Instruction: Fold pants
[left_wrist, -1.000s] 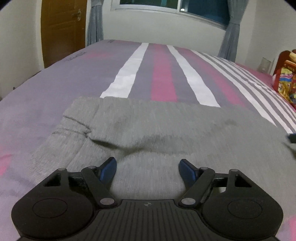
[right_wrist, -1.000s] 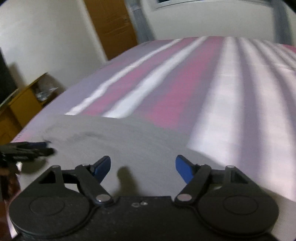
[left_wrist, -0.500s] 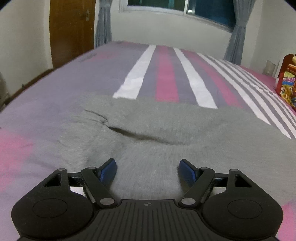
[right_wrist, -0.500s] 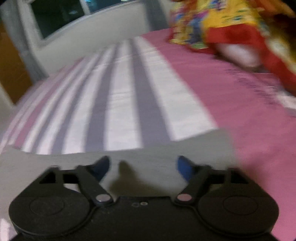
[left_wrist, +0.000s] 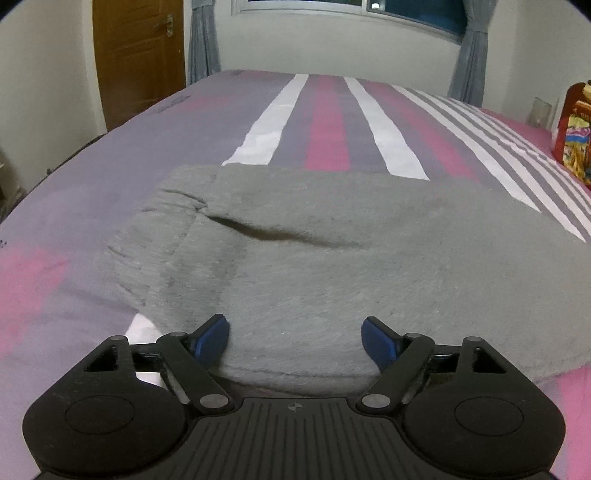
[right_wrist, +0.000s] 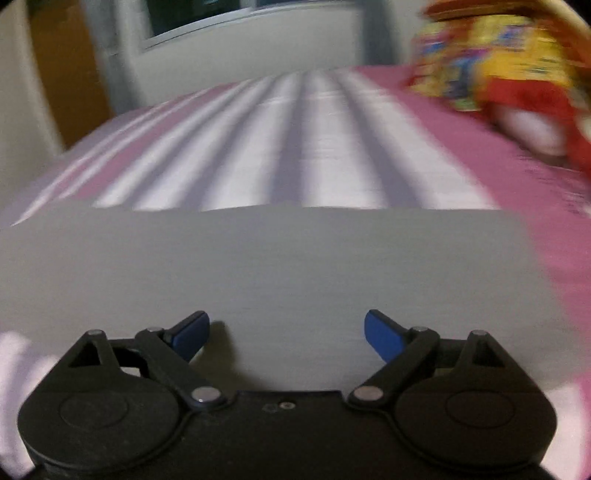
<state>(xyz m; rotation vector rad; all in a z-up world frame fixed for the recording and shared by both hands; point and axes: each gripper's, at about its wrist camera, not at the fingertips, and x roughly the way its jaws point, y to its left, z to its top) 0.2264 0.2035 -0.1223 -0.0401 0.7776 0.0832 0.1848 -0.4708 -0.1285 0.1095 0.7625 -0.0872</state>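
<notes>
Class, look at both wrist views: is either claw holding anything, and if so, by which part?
Nothing is held. The left claw and the right claw are both open over the grey pants, gripping no fabric.

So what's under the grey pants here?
The grey pants lie on the striped bedsheet, which shows all round them. Whatever sits directly beneath the fabric is covered.

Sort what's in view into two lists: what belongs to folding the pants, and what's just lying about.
Part of the job:
- grey pants, lying on the bed
- left gripper, open
- right gripper, open

Just there:
- striped bed sheet
- colourful red and yellow bundle, blurred
- wooden door
- curtains
</notes>
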